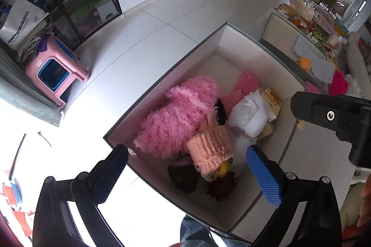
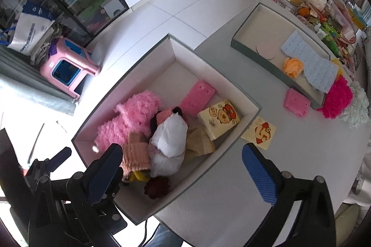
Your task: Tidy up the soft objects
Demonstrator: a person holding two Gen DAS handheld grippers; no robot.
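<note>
nearest the lens, blue ribbed fingers (image 2: 259, 175) of the right gripper (image 2: 183, 168), spread wide apart with nothing between them, aimed steeply down over the near corner of the big white box (image 2: 241, 94). likewise for the left gripper (image 1: 192, 168): jaws standing fully apart, empty, poised above the peach knitted piece (image 1: 211, 149) at the near end of that same box.

already in the box: fluffy pink plush (image 2: 129, 117), white crumpled cloth (image 2: 169, 138), pink sponge (image 2: 197, 98), a printed cream packet (image 2: 219, 118), a dark red tuft (image 2: 157, 186), all heaped toward the near-left half.

still outside, and so probably next: a second pink sponge (image 2: 296, 102) on the table, up and to the right of the right gripper, well apart from it, lying against the outer wall of the shallow tray (image 2: 255, 52). long axis running roughly left to right in the right wrist view, slightly tilted. beside it a magenta fluffy piece (image 2: 336, 96); inside the tray an orange puff (image 2: 293, 66) and a pale blue sheet (image 2: 310, 57).

clearly nearer to the right hand than the left, judging by both views; a reach up-right across the flat card (image 2: 259, 132), with jaws set across the sponge's short side, looks the likely call.
</note>
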